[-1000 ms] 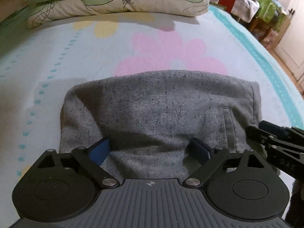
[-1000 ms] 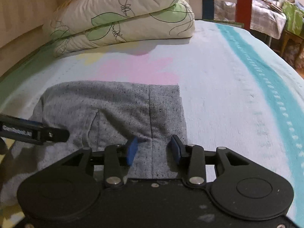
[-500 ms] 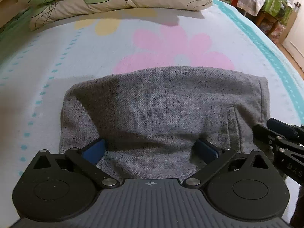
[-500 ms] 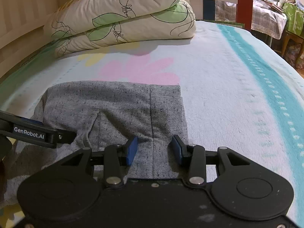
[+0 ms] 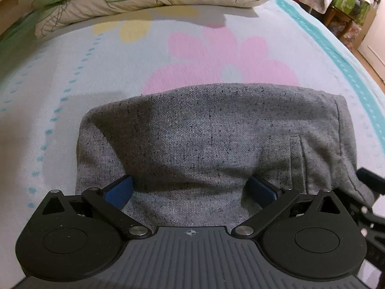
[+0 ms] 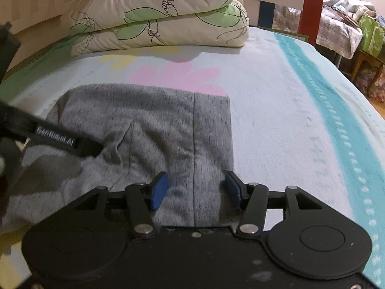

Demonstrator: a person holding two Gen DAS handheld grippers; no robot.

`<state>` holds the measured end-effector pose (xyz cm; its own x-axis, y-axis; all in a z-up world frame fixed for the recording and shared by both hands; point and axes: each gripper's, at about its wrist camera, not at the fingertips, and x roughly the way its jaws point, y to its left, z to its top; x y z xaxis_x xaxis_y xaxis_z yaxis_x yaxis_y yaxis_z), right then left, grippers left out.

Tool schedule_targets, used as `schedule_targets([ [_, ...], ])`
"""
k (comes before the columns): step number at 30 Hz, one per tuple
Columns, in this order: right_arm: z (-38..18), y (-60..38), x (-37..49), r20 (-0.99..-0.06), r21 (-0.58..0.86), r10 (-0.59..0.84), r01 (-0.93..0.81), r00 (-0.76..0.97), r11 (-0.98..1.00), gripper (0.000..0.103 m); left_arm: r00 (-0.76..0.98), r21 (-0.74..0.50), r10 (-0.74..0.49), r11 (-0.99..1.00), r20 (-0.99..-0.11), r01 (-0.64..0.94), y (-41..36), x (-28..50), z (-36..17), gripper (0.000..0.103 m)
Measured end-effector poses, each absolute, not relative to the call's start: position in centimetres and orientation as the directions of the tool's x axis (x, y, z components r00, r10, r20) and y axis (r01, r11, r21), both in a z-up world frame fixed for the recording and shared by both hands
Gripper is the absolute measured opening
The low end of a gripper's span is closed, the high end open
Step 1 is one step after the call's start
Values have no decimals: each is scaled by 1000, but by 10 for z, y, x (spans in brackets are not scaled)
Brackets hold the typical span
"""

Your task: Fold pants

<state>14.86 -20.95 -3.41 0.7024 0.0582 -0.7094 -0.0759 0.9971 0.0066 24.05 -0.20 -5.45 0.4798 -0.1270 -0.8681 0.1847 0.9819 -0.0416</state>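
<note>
The grey speckled pants (image 5: 211, 139) lie folded into a compact rectangle on the flowered bedspread (image 5: 120, 72). My left gripper (image 5: 190, 191) is wide open, its blue pads astride the near edge of the cloth. In the right wrist view the pants (image 6: 154, 125) show a vertical seam and a pocket fold. My right gripper (image 6: 196, 189) is open over the pants' near right corner, its pads apart with cloth between them. The left gripper's black finger (image 6: 57, 142) rests on the pants at the left.
A folded cream quilt with green leaf print (image 6: 158, 21) lies at the head of the bed. A red and white bed frame (image 6: 288, 2) stands behind it. A cluttered second bed and wooden furniture (image 6: 356, 31) stand at the right. A teal stripe (image 6: 336, 110) runs along the bedspread's right side.
Both grippers have opened wider over the last second. Both have moved slightly forward over the pants, and the left gripper's finger reaches further onto the cloth in the right wrist view.
</note>
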Motion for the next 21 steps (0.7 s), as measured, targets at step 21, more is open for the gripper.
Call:
schedule_targets([
  [21, -18, -234, 116, -749, 139, 94, 17, 656, 990, 61, 499, 7, -136, 962, -856, 274, 27, 118, -46, 102],
])
